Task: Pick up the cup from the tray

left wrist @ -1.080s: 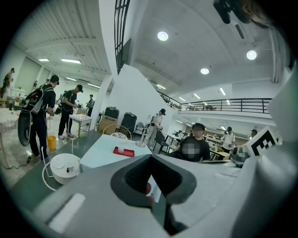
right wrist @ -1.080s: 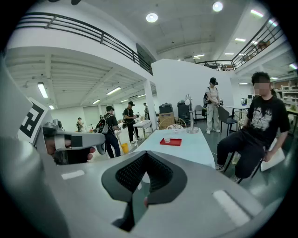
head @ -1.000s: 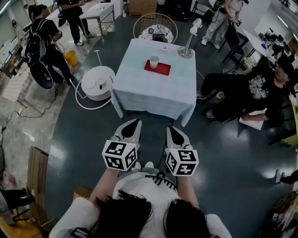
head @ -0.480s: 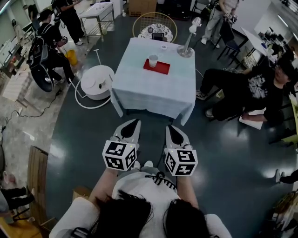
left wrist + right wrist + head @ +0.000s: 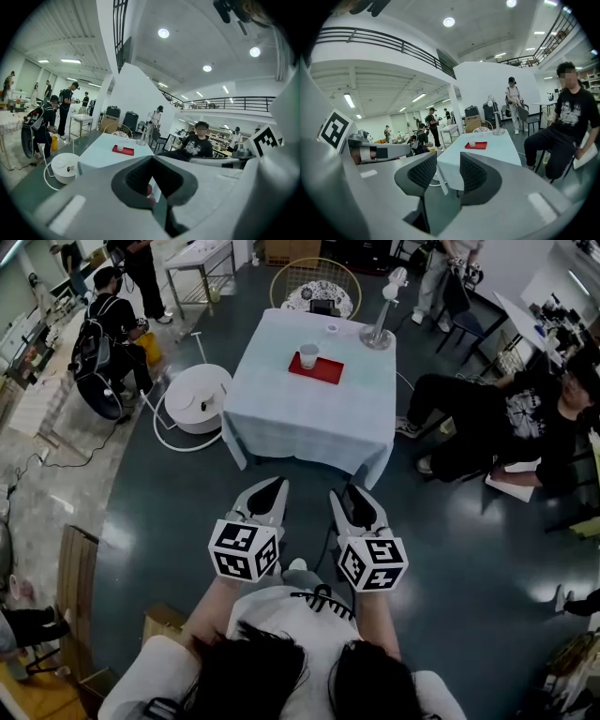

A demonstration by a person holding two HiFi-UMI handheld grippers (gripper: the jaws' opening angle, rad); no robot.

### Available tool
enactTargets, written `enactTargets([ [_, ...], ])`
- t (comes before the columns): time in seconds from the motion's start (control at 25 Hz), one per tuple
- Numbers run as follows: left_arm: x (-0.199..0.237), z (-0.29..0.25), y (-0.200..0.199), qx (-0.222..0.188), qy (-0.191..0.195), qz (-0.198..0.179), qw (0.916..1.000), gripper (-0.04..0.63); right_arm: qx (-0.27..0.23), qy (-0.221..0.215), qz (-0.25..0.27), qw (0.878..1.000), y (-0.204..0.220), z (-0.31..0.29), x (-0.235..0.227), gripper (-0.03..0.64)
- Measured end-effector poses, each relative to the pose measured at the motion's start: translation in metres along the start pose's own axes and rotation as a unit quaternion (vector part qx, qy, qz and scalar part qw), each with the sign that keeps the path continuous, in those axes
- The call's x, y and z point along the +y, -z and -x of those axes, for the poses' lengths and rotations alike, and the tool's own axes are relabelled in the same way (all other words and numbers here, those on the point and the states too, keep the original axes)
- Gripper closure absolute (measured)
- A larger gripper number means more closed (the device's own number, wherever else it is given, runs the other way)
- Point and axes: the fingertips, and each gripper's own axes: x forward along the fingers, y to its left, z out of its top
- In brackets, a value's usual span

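Two gripper views, not head view, show: left claw [image 5: 151,183] together; right claw [image 5: 447,172] just opened, empty.

Cup [image 5: 472,143] on red tray [image 5: 481,146], far off

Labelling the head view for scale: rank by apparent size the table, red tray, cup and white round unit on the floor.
1. table
2. white round unit
3. red tray
4. cup
The unit is farther below the camera, yet clearly looks larger than the tray.

On worktop [image 5: 309,423]: one tray [image 5: 325,372], one cup [image 5: 308,356], one lamp [image 5: 382,317], one small white item [image 5: 331,328]. Behind worktop: one wire chair [image 5: 314,273].
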Motion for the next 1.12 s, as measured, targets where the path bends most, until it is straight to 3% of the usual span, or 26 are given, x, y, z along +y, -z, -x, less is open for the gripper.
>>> enactTargets([
  [0.52, 0.000, -0.010, 0.008, -0.002, -0.040, -0.001, 0.9992, 0.595, 0.016, -0.028, 0.011, 0.999, 0.010, -0.003, -0.022, 0.420],
  [0.76, 0.009, -0.021, 0.003, -0.004, -0.041, -0.015, 0.9991, 0.595, 0.005, -0.059, 0.028, 0.998, 0.002, -0.017, -0.016, 0.413],
  [1.12, 0.034, -0.054, -0.007, 0.000, -0.036, -0.002, 0.9993, 0.595, 0.001, -0.052, 0.049, 0.997, -0.013, -0.055, -0.028, 0.360],
])
